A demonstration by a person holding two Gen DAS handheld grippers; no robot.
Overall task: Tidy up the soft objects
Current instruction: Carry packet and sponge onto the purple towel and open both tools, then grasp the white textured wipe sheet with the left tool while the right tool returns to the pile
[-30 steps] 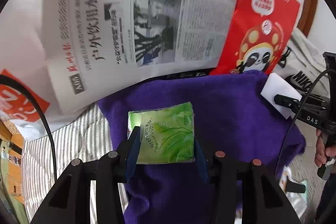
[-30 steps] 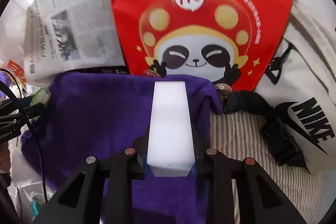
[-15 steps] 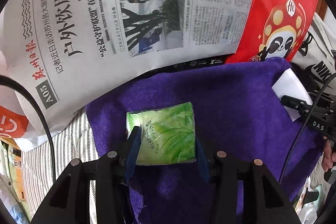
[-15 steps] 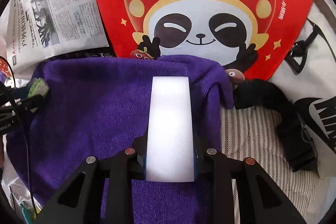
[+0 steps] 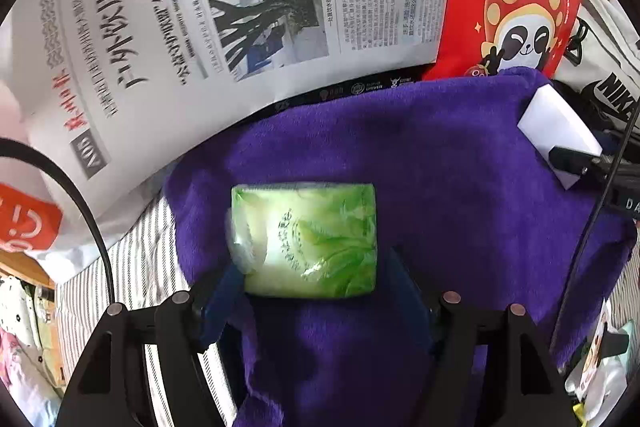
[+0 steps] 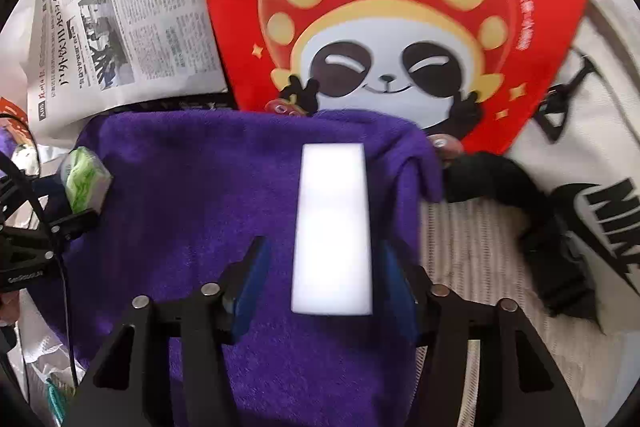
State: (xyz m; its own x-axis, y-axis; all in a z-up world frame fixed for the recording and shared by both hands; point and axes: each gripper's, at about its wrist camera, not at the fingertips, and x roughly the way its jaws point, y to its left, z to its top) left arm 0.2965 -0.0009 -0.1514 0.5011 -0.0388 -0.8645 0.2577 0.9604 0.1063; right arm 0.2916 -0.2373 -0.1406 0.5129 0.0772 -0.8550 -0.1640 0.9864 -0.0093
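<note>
A green tissue pack [image 5: 304,239] lies on the purple towel [image 5: 460,195]. My left gripper [image 5: 316,279] straddles its near end with jaws opening; a gap shows at the right pad, so the pack is loose. The pack [image 6: 84,183] appears again at the towel's left edge in the right wrist view. A white sponge block [image 6: 332,227] rests on the towel [image 6: 192,187] near its right side. My right gripper [image 6: 324,277] is opening too, with purple showing between each pad and the block. The block [image 5: 560,131] also shows at the right of the left wrist view.
A newspaper [image 5: 224,7] lies beyond the towel at the left. A red panda bag [image 6: 392,27] stands behind it, with a white Nike bag [image 6: 600,187] and black strap [image 6: 540,227] to the right. Striped bedding [image 6: 472,247] surrounds the towel.
Both grippers have spread their jaws off the pack and the sponge, which now lie on the towel. The left gripper came down closer to the towel.
</note>
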